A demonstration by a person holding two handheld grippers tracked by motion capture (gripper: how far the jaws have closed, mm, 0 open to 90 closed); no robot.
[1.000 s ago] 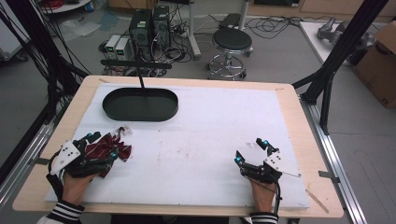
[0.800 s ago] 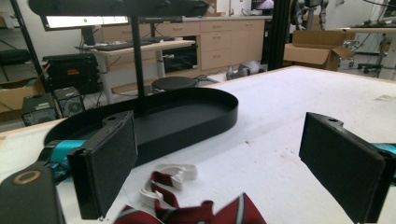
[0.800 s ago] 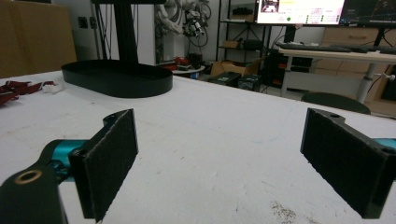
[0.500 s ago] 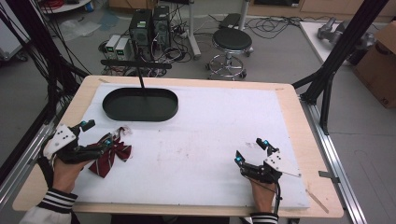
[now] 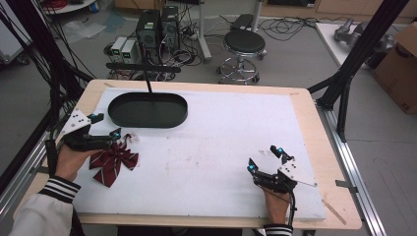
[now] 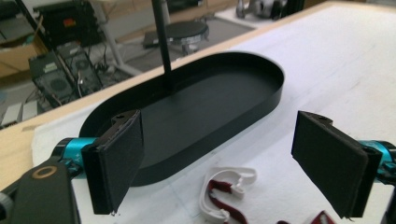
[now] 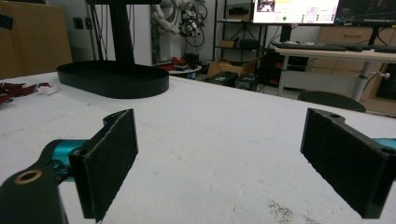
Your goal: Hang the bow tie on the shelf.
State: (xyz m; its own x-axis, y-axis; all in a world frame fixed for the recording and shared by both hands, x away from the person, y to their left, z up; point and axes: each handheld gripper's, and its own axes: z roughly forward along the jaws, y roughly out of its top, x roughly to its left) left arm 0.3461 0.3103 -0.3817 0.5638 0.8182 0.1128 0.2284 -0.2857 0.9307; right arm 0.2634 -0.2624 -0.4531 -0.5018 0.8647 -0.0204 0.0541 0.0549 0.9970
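Observation:
A dark red plaid bow tie (image 5: 114,160) with a white strap (image 6: 227,183) lies flat on the white mat, left of centre. My left gripper (image 5: 106,124) hovers just behind and left of it, open; its jaws have just been closing slightly with nothing gripped, and the bow lies on the mat below them. A black oval tray (image 5: 147,109) sits empty beyond it, and fills the background between the left pads (image 6: 116,161). My right gripper (image 5: 265,158) rests open near the front right of the mat, nothing between its pads (image 7: 109,156). It faces the tray (image 7: 112,77) and the bow tie (image 7: 18,88).
A thin black pole (image 5: 146,81) rises at the tray's back edge. The white mat (image 5: 231,132) covers a wooden table. Black frame struts (image 5: 344,88) stand at both sides. A stool (image 5: 243,46) and computer boxes (image 5: 157,27) stand on the floor behind.
My left gripper has drawn up and away to the left from the bow tie, which stays spread on the mat. The right gripper has not moved.

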